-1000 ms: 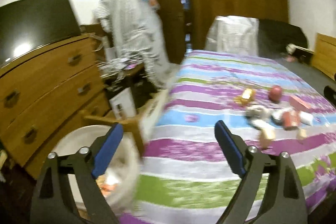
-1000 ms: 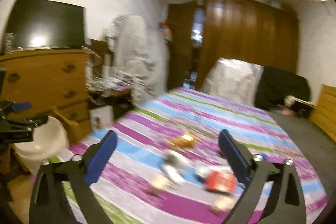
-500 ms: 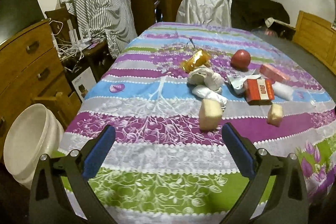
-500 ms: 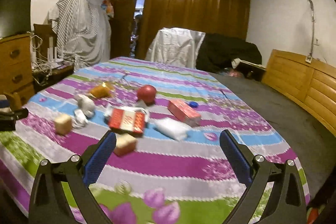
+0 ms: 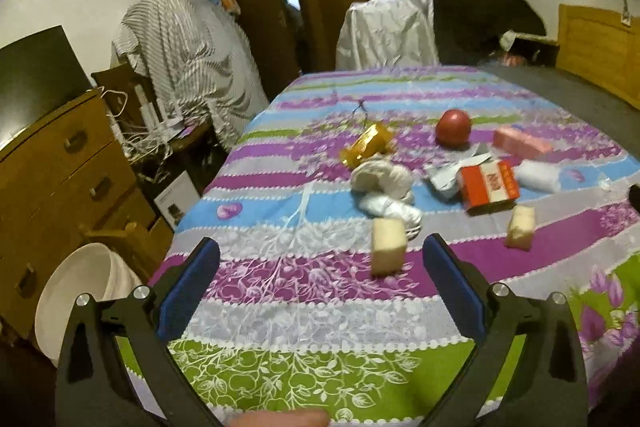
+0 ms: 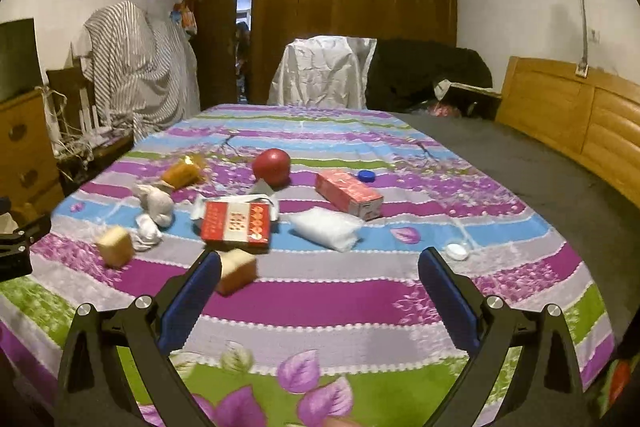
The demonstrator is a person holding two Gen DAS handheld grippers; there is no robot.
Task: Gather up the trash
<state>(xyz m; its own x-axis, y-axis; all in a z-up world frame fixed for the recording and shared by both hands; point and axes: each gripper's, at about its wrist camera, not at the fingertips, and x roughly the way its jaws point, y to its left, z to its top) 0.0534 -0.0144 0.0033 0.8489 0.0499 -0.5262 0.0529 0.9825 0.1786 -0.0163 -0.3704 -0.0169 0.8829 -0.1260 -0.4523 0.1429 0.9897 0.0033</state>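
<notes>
Trash lies on a striped bedspread [image 5: 312,291]: a gold wrapper [image 5: 366,145], crumpled white tissues [image 5: 380,177], a red carton [image 5: 489,187], a pink box [image 5: 520,143], a clear plastic bag [image 6: 324,227], two beige sponge blocks [image 5: 387,246] [image 5: 520,227], and a red apple [image 5: 453,127]. A white bin [image 5: 76,297] stands on the floor at the bed's left. My left gripper [image 5: 320,291] is open and empty above the bed's near edge, short of the sponge block. My right gripper [image 6: 320,291] is open and empty, near the other sponge block [image 6: 237,271].
A wooden dresser [image 5: 52,179] with a dark TV stands left. A covered chair [image 6: 324,71] and a wardrobe [image 6: 356,11] are behind the bed. A wooden headboard [image 6: 568,115] runs along the right. A blue cap [image 6: 366,175] and a white cap [image 6: 457,251] lie on the bed.
Both views have swung from the dresser side towards the bed's trash and steadied. The white bin has slid to the left edge of the left view. Both grippers stay open.
</notes>
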